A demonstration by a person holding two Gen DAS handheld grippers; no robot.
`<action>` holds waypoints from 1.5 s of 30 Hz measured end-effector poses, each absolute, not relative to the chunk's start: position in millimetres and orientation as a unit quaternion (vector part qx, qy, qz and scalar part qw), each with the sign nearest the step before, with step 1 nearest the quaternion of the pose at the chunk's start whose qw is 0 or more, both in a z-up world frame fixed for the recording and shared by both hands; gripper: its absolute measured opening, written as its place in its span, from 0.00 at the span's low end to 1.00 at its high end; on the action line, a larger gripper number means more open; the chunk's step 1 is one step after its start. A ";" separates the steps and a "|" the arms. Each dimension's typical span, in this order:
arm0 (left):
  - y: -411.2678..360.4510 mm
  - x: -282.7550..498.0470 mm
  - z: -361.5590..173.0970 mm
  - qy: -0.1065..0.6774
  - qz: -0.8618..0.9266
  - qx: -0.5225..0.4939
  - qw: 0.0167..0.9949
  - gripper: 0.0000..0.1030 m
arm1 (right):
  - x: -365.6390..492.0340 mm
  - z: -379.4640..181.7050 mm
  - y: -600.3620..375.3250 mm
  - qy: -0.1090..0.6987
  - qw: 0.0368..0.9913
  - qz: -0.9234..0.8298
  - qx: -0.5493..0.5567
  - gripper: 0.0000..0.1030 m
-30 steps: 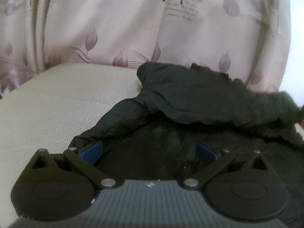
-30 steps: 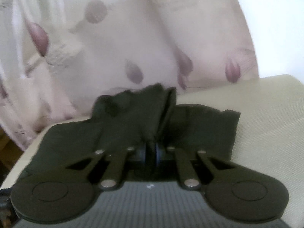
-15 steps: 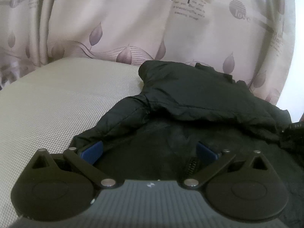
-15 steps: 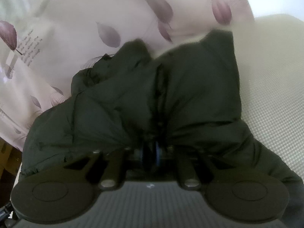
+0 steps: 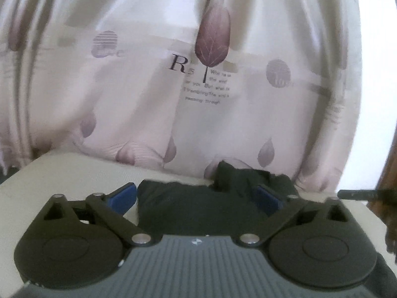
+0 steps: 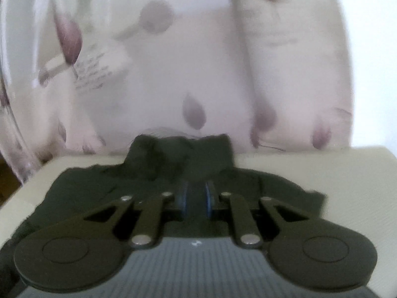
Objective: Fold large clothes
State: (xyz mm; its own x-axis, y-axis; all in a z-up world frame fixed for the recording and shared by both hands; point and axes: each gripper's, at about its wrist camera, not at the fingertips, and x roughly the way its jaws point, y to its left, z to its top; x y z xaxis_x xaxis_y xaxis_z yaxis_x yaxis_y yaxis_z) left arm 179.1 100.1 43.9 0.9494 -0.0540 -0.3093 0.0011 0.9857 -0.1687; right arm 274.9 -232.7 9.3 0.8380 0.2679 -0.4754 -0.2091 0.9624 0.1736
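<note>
1 dark garment (image 5: 198,208) lies on a pale cushioned surface (image 5: 74,171), reaching to that surface's far edge, where a bunched fold (image 6: 183,154) rises against the leaf-printed curtain (image 5: 173,87). In the right wrist view its long axis runs left to right, with bare cushion free on the right side and a narrower strip on the left. The left gripper (image 5: 197,197) hangs above the cloth with its blue fingers (image 5: 122,198) spread wide, gripping nothing. The right gripper (image 6: 196,197) has its jaws drawn narrow, pinching a ridge of the garment between them.
</note>
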 end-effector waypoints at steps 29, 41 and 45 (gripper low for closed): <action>120.7 301.8 -69.5 0.290 0.070 -0.055 0.953 0.99 | 306.8 -96.2 -205.2 0.308 0.946 0.094 -0.043 0.10; 165.6 123.7 29.3 0.254 0.009 -0.082 0.964 1.00 | 99.1 7.1 -304.9 0.210 0.962 0.151 0.086 0.75; 184.5 23.7 20.7 0.262 -0.003 -0.069 0.963 1.00 | -19.5 -18.6 -332.3 0.236 0.962 0.096 0.096 0.75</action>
